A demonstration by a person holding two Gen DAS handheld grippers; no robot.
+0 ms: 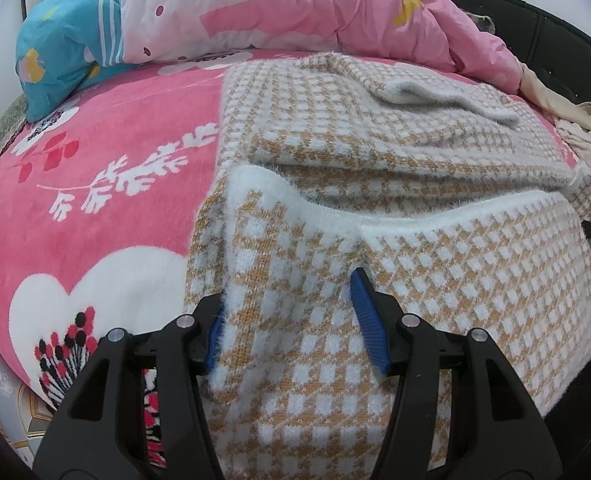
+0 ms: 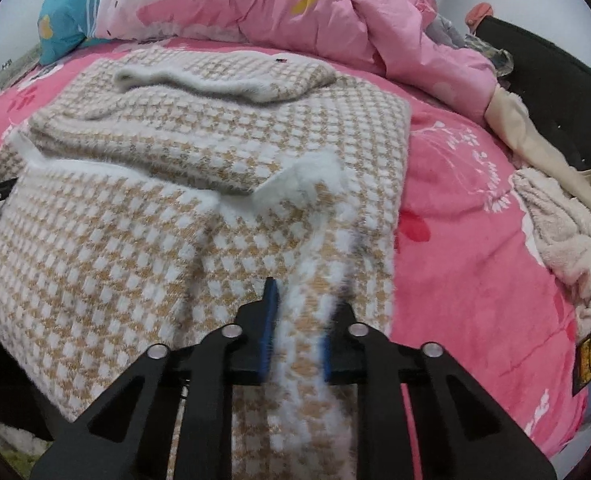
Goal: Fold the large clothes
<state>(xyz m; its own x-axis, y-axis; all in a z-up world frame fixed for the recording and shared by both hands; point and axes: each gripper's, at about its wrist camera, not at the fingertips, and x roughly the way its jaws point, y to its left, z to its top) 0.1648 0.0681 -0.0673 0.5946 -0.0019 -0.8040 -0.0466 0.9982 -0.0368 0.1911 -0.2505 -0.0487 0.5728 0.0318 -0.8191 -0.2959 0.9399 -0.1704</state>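
**Both Corners in Hand, the Fold Begins**

As the checked sweater [image 1: 395,152] lies spread on the pink bed [image 1: 95,200], its near hem just in front of me and its collar toward the heaped quilt [image 1: 295,4], I have a bunch of that hem in each pair of tongs. My left tongs [image 1: 287,320] stand fairly wide, their blue pads bedded in a thick fold of the hem. My right tongs [image 2: 299,320] stand narrow, clamped on a thinner strip beside the sweater's right edge. To do this well, I judge, both corners should rise together and level, then travel toward the collar, keeping the hem taut between them so the fluffy knit lands square on the sweater.
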